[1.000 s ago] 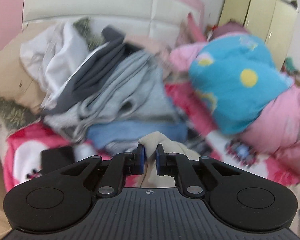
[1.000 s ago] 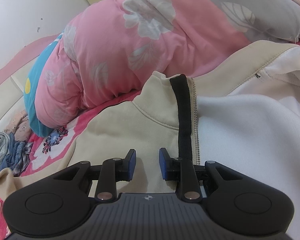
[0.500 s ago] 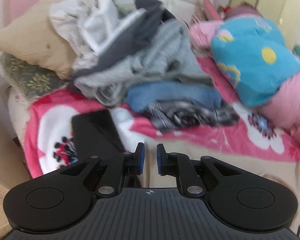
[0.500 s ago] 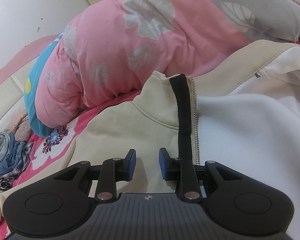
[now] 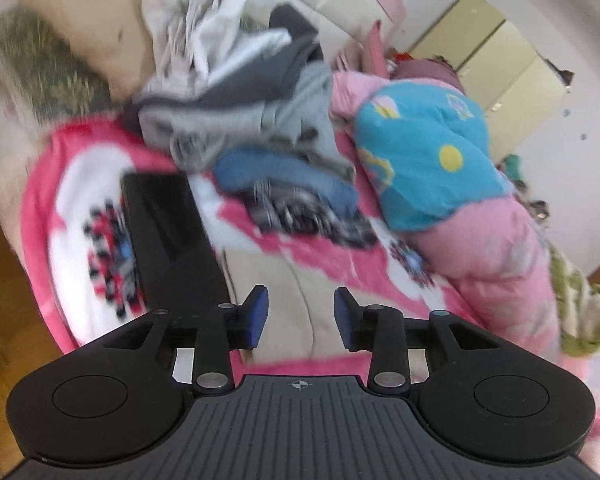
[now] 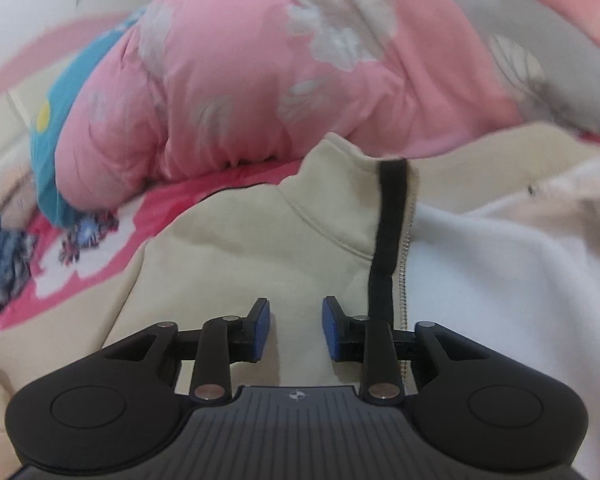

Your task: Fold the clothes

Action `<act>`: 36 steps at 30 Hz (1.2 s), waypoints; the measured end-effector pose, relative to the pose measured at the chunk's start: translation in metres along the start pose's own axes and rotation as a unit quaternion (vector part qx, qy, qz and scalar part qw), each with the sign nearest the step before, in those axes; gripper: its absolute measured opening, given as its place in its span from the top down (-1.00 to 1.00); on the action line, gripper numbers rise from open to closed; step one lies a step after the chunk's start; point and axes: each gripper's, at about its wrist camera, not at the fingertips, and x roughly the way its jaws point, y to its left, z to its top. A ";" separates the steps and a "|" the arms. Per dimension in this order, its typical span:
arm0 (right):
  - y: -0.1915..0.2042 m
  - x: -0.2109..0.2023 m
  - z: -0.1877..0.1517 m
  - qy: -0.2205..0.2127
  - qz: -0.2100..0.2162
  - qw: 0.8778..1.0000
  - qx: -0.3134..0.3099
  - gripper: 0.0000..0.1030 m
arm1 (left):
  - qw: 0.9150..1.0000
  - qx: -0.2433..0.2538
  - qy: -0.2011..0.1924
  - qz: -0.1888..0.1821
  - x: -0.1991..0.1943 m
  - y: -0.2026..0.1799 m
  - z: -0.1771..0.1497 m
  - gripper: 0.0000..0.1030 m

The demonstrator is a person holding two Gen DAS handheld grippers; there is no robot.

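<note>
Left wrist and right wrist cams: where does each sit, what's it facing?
Left wrist: on the left gripper, angled down at the clothes pile; only its own open fingers show, over a beige jacket part.
Right wrist: on the right gripper, angled down at the jacket's collar and zipper; own open fingers only.
Shared: beige jacket, pink quilt, floral bedsheet.

Soft, even indoor light with faint shadows; both fisheye views are motion-blurred and bowed at the edges.
</note>
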 end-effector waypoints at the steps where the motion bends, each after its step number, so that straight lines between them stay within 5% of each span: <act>1: 0.006 -0.009 0.004 0.001 -0.002 1.000 0.004 0.36 | 1.000 -0.004 0.008 -0.010 0.003 0.007 -0.005 0.27; 6: 0.062 -0.076 0.022 -0.016 0.044 0.999 0.021 0.20 | 0.999 -0.016 0.039 -0.031 0.028 0.032 -0.026 0.23; 11: 0.167 -0.106 -0.004 0.042 0.176 0.984 -0.001 -0.10 | 0.998 -0.011 0.045 -0.033 0.049 0.043 -0.038 0.21; 14: 0.224 -0.088 -0.036 0.105 0.231 0.967 0.012 -0.10 | 0.999 -0.019 0.044 -0.025 0.061 0.051 -0.039 0.20; 19: 0.281 -0.027 -0.076 0.171 0.262 0.946 0.083 -0.10 | 0.998 -0.039 0.031 -0.040 0.067 0.056 -0.035 0.25; 20: 0.287 -0.016 -0.081 0.178 0.266 0.942 0.101 -0.10 | 0.998 -0.040 0.028 -0.041 0.069 0.056 -0.035 0.30; 22: 0.297 0.004 -0.088 0.186 0.271 0.935 0.131 -0.09 | 0.998 -0.041 0.021 -0.033 0.072 0.054 -0.037 0.70; 24: 0.305 0.017 -0.095 0.183 0.267 0.935 0.143 -0.03 | 0.999 -0.038 0.020 -0.031 0.075 0.053 -0.038 0.91; 28: 0.314 0.035 -0.105 0.188 0.267 0.932 0.159 0.77 | 0.999 -0.033 -0.003 -0.028 0.067 0.047 -0.034 0.97; 36: 0.316 0.004 -0.135 0.214 0.330 0.895 0.211 0.86 | 0.996 -0.045 -0.064 -0.038 0.038 0.057 0.003 0.98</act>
